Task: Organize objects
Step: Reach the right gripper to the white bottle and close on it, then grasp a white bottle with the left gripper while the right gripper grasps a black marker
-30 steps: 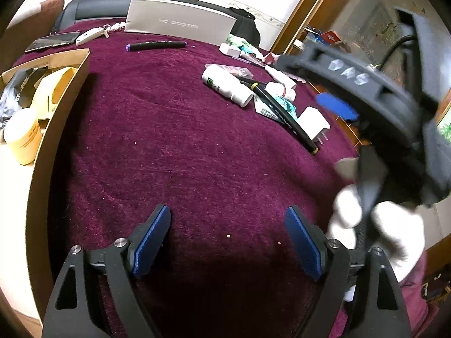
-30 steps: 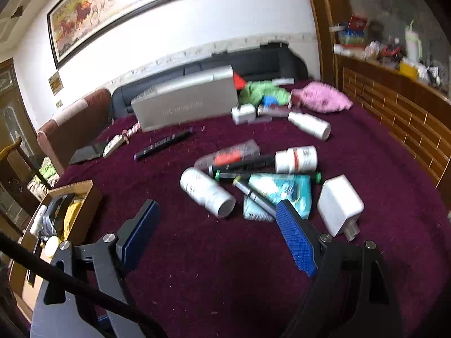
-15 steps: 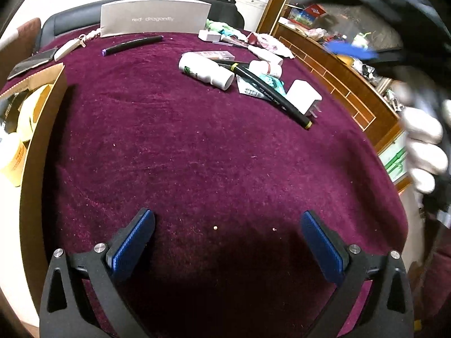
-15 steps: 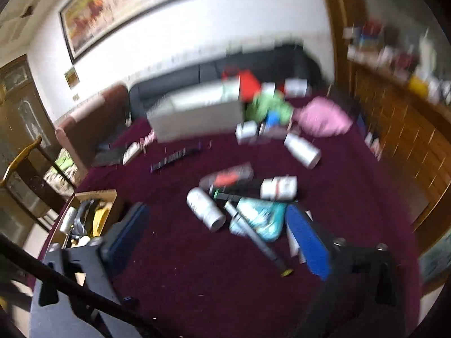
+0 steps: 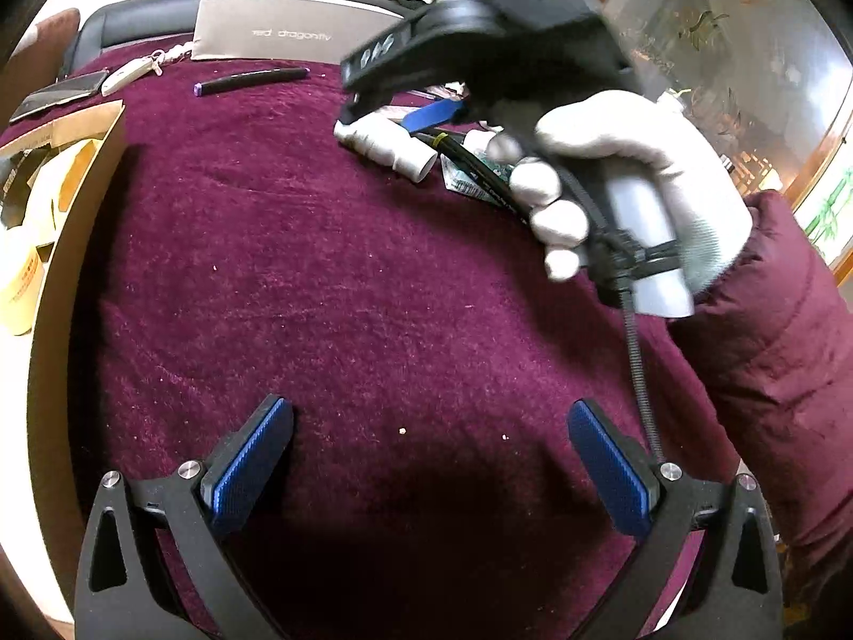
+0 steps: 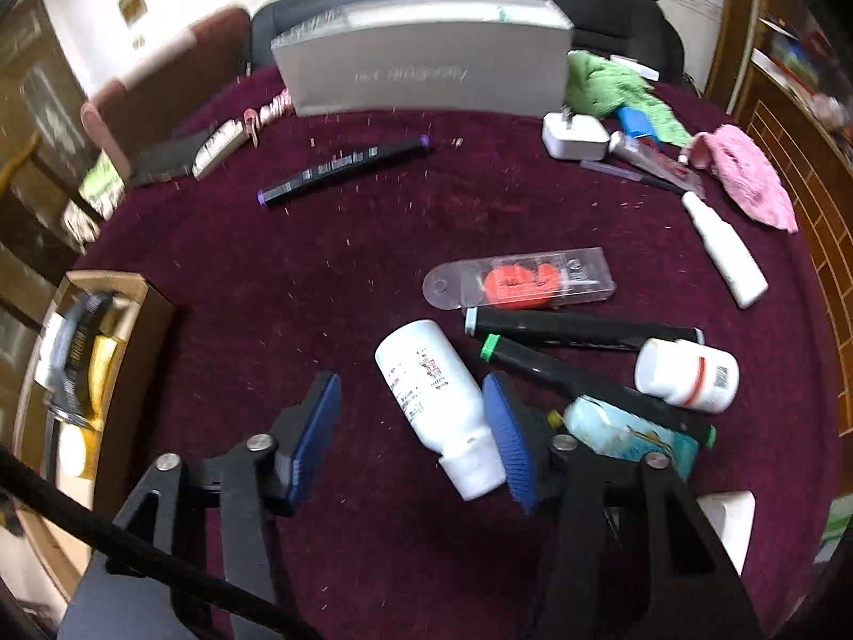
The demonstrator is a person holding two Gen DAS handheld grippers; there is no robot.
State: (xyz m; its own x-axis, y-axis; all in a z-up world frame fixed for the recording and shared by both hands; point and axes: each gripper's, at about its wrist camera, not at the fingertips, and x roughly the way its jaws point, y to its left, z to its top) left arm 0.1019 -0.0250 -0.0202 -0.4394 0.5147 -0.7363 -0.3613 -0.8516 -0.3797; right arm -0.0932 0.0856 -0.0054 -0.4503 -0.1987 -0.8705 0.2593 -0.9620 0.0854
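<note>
Now right claw (image 6: 413,429) half-closed (beside white bottle (image 6: 434,394))

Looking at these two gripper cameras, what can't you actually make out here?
- Left wrist view: the gloved hand and right hand-held gripper cover most of the pile of objects; only the white bottle shows clearly.
- Right wrist view: the grey box's lettering is blurred. The cardboard box is cut off by the left edge, its contents smeared.
- Right wrist view: the white charger is partly behind the gripper's finger.
</note>
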